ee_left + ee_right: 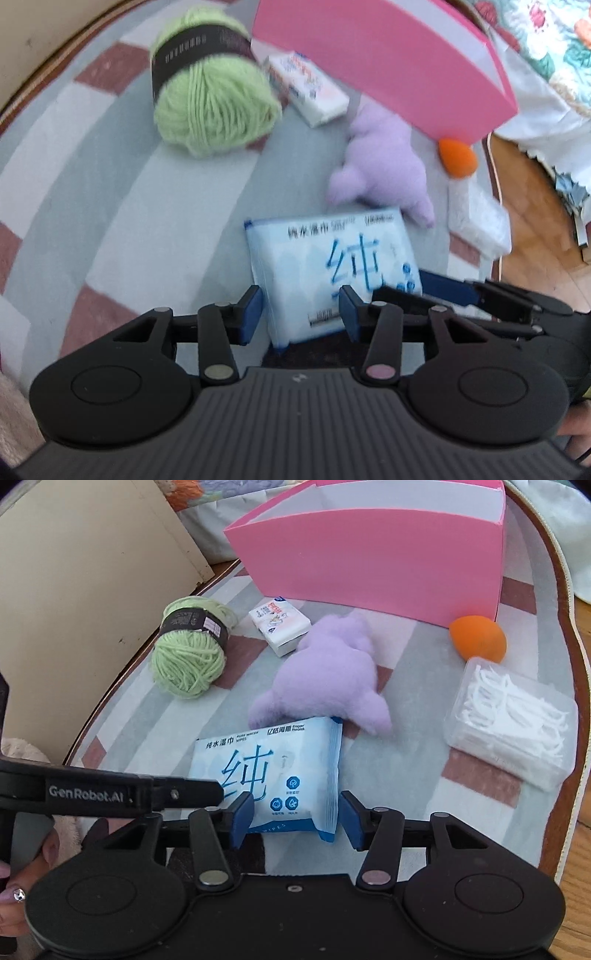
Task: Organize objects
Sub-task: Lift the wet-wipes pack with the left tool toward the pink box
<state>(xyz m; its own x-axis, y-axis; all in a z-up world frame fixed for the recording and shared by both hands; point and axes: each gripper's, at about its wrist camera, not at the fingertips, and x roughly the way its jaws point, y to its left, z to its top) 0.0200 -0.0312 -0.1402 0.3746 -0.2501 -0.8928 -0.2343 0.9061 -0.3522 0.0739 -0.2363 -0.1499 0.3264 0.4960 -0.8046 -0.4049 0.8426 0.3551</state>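
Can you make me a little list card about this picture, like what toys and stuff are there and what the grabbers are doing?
Surface: checked blanket
Box: pink box, open top
Soft things: green yarn ball, purple plush toy
Packs: wet wipes pack, small tissue pack
Others: orange sponge, clear floss-pick box
Left gripper: open, around wipes
Right gripper: open, around wipes

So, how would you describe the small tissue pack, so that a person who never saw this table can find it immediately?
Start from the big pink box at the far side of the checked cloth. Just in front of its left end lies the small tissue pack, between the green yarn ball and the purple plush toy. It is white with red-orange print, much smaller than the blue-lettered wet wipes pack.
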